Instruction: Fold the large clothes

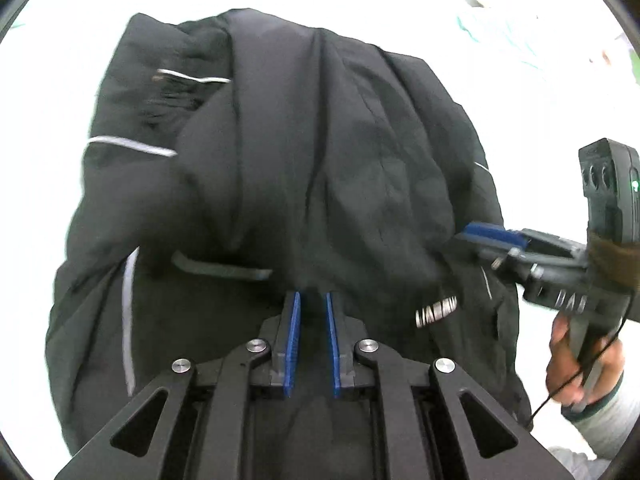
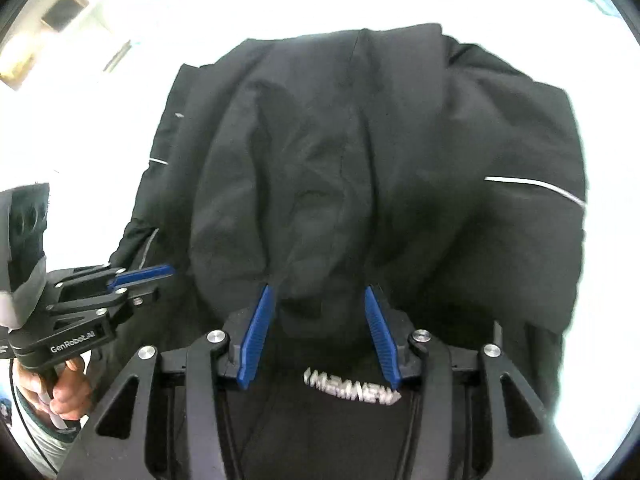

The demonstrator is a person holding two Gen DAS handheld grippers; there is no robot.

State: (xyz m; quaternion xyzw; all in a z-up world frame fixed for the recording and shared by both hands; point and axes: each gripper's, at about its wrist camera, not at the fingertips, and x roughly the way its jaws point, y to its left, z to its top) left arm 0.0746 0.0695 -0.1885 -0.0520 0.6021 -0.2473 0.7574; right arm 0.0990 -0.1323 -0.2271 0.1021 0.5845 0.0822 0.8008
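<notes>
A large black jacket (image 1: 304,168) with thin white stripes lies bunched on a white table; it also fills the right wrist view (image 2: 376,152). My left gripper (image 1: 312,300) has its blue pads close together with a fold of the jacket's near edge between them. My right gripper (image 2: 318,294) has its blue pads apart around a bulge of the fabric. The right gripper shows at the right of the left wrist view (image 1: 470,236). The left gripper shows at the left of the right wrist view (image 2: 170,272). White lettering (image 2: 352,391) shows on the cloth below the right pads.
The white table (image 1: 52,92) surrounds the jacket. Pale cloth with a teal tint (image 1: 504,36) lies at the far right. A brown box or opening (image 2: 60,12) sits at the far left of the right wrist view.
</notes>
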